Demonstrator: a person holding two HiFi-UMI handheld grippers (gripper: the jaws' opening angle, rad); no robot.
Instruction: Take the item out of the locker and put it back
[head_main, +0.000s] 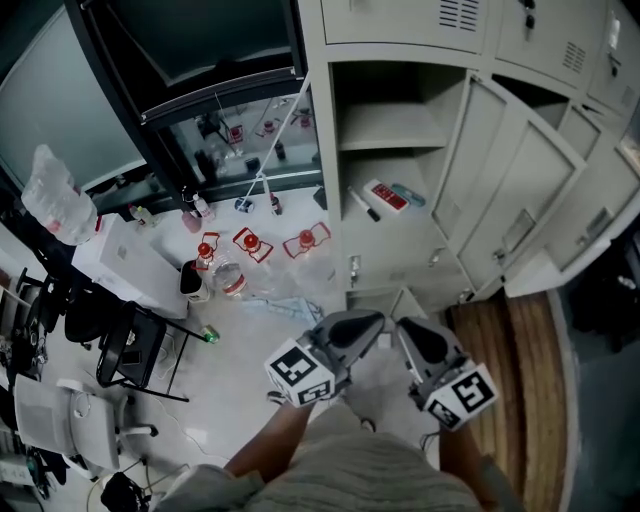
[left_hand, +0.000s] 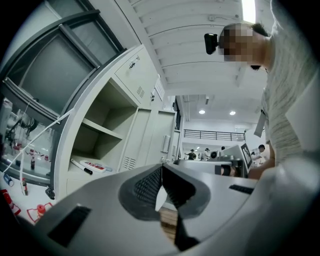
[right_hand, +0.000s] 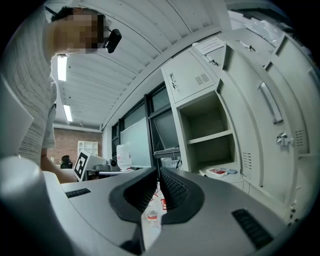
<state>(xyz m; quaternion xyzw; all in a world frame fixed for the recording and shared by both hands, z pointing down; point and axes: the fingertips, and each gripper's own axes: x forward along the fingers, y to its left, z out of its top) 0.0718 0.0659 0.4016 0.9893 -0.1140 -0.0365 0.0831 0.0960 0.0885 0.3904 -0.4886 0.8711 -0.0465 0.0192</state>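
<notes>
Red-white flat box (head_main: 386, 196) on locker shelf (head_main: 428, 226) | left tongs (head_main: 362, 322), right tongs (head_main: 414, 332) together, empty

White floor (head_main: 250, 355); wood-plank strip (head_main: 515, 340) at right. Black chair (head_main: 135, 348) left. Glazed dark-framed partition (head_main: 200, 35) behind. Ceiling strip light (right_hand: 62, 67) on.

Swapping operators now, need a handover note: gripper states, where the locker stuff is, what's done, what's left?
Grippers: left gripper and right gripper are both shut and empty, held low by the body.
Things: the locker stands open. A red-and-white box, a black marker and a pale blue item lie in it under the shelf.
Done: locker open, nothing out.
Left: take the item out and put it back. I can't tell whether a cycle has already run.
</notes>
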